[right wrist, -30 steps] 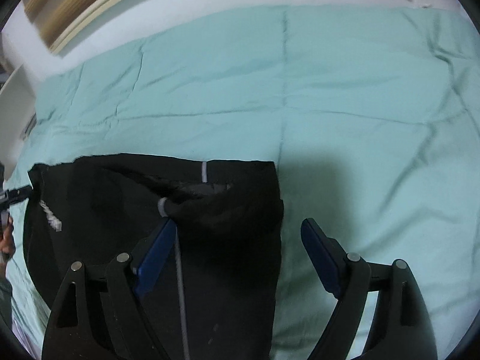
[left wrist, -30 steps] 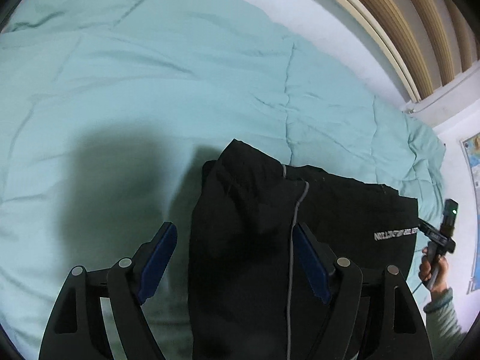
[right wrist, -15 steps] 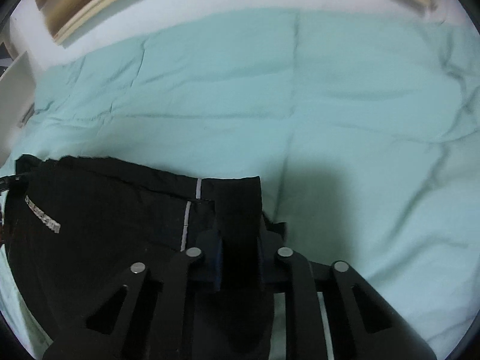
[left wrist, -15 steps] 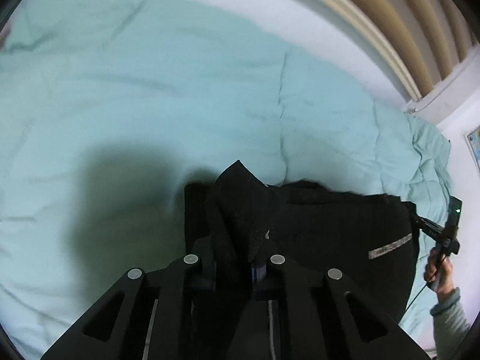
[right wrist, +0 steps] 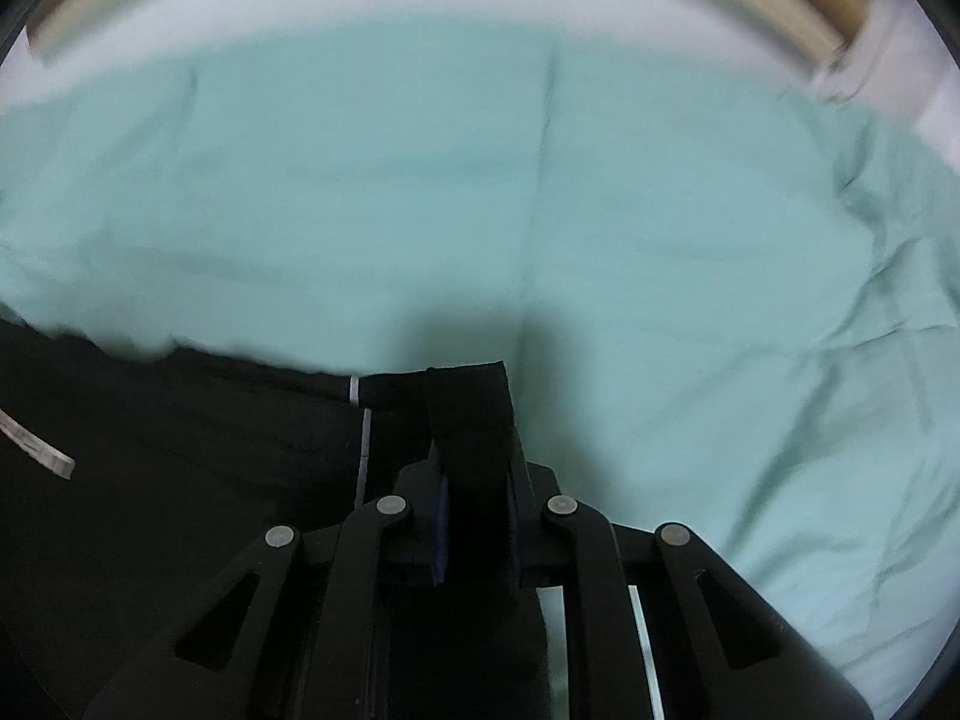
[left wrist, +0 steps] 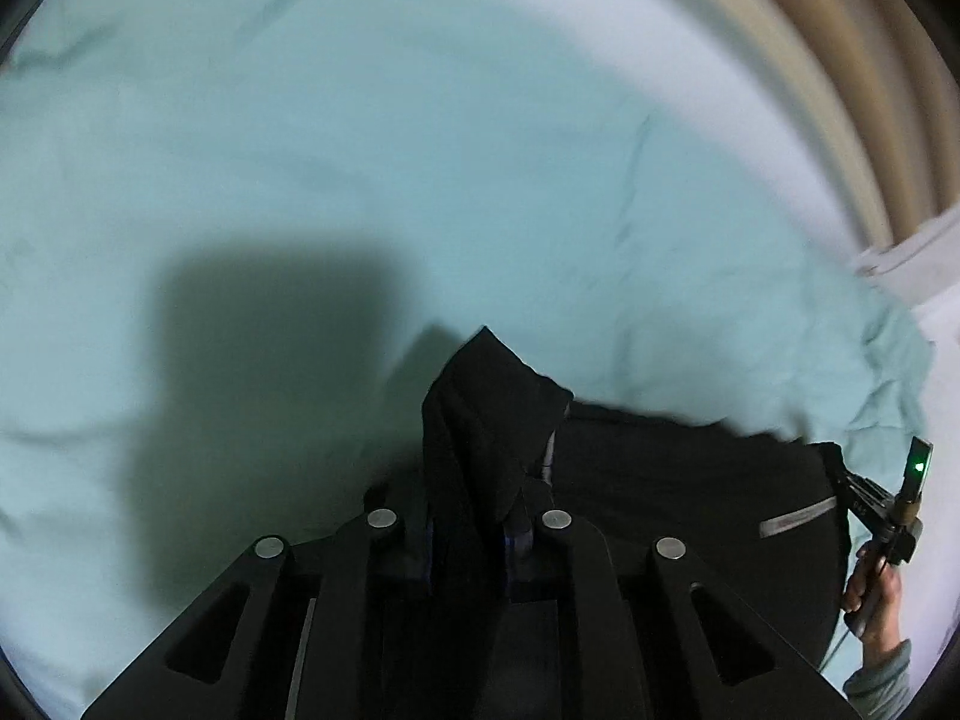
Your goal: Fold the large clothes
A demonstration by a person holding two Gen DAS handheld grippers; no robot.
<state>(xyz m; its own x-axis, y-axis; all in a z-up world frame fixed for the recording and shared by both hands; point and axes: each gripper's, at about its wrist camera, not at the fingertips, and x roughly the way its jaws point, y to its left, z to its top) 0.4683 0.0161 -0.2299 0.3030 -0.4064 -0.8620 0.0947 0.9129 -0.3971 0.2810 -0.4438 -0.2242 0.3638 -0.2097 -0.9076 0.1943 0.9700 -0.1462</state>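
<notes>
Black garment [left wrist: 690, 510]: lying on bed's green quilt [left wrist: 360, 180], long axis spanning between both tongs; left tongs [left wrist: 474, 534] and right tongs [right wrist: 477, 525] each pinching one near corner, equally close

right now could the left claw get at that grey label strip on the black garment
Probably not as things stand: the left claw is shut on a bunched corner of the black garment, so it is occupied. The label strip lies uncovered toward the far side, near the person's hand.
</notes>
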